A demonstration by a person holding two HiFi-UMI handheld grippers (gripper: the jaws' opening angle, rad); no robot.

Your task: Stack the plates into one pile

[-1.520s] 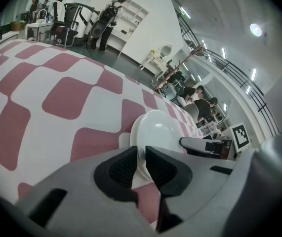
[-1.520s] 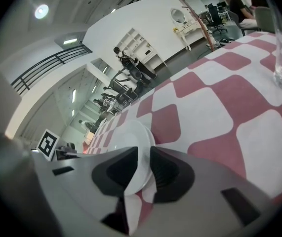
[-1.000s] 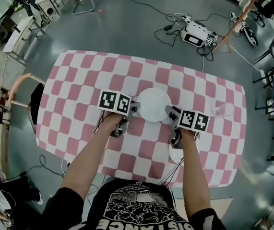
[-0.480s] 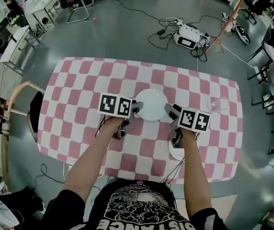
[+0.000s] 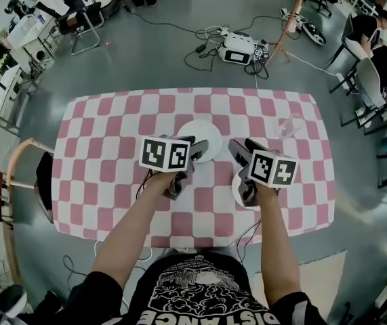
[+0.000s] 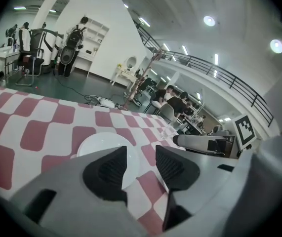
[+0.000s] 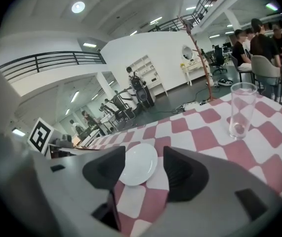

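A: Where's the round white plate (image 5: 197, 133)?
B: Flat on the table with the pink-and-white checked cloth (image 5: 105, 147), about mid-table. Each gripper view shows it through its own jaw gap, lying on the table beyond them, untouched.
A: What does only the head view show?
B: A second white plate (image 5: 236, 187) toward the table's near edge, mostly under the right gripper (image 5: 239, 156). The clear drinking glass (image 7: 242, 110), upright at the table's far right corner, is plainest in the right gripper view.
A: The jaws?
B: The left gripper (image 5: 198, 151) and the right have just been opening; both stand wide, holding nothing. A second ago they flanked the plate's rim; now both are raised above the table
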